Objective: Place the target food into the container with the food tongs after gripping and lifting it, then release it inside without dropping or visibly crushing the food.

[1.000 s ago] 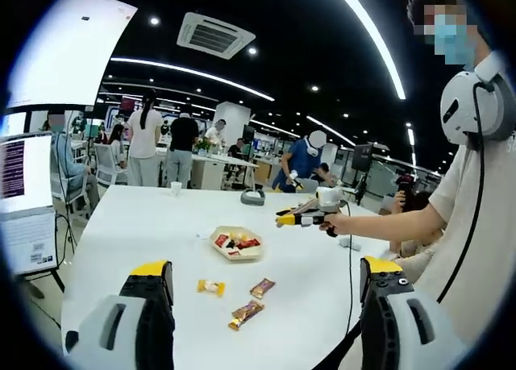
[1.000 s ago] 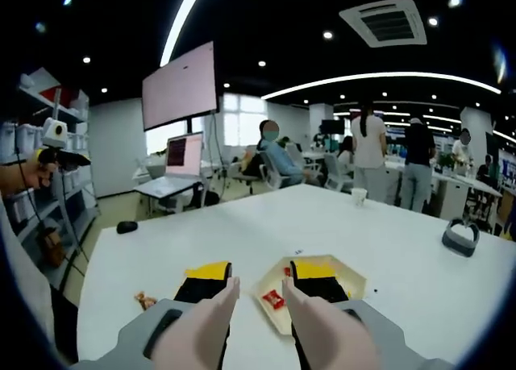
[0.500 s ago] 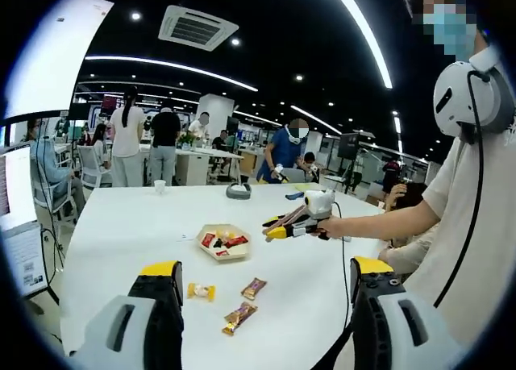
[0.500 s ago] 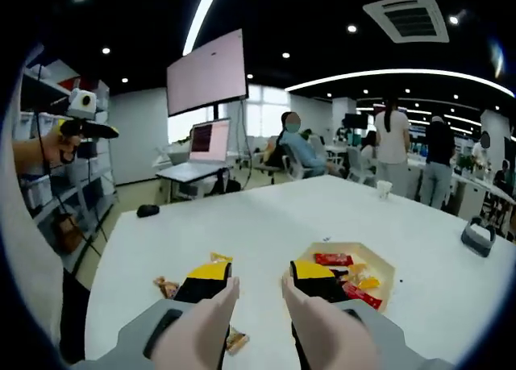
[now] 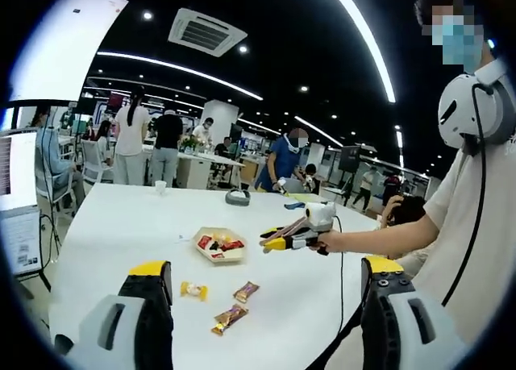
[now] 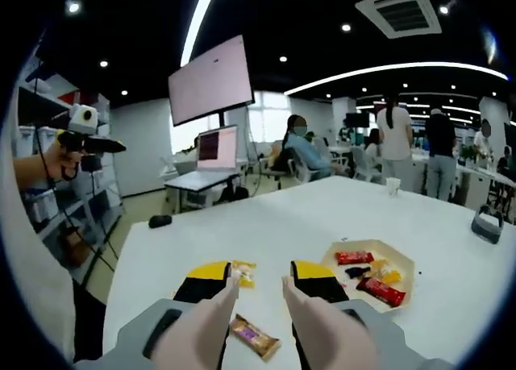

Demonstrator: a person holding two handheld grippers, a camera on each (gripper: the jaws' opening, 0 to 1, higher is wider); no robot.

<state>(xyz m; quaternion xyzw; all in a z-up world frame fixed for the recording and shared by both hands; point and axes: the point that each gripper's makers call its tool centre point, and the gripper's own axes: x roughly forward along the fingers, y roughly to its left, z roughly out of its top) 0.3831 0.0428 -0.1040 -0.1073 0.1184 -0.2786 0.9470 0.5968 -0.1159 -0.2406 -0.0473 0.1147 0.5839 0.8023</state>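
Between the right gripper's [image 6: 258,285] spread jaws, which hold nothing, a brown-wrapped candy [image 6: 255,338] lies on the white table [image 6: 266,225], low in the gap. Just beyond the left jaw tip sits a yellow candy [image 6: 243,273], partly hidden by the jaw. Ahead and to the right of the right jaw rests the tray [image 6: 372,273], a shallow pale dish holding red-wrapped and yellow sweets. Tong-like beige tips extend under the jaws.

Ahead of the left gripper [image 5: 266,277], whose jaws also stand wide apart and empty, three loose candies lie on the table [image 5: 121,217]: a yellow one [image 5: 192,290] just past the left jaw, a brown one [image 5: 246,292] to its right, and a longer one [image 5: 229,319] nearer the camera. The tray [image 5: 218,245] sits farther out. Beside it, the right gripper [image 5: 275,241] hovers above the table in the person's hand [image 5: 329,241], its yellow tips close to the tray's right edge.
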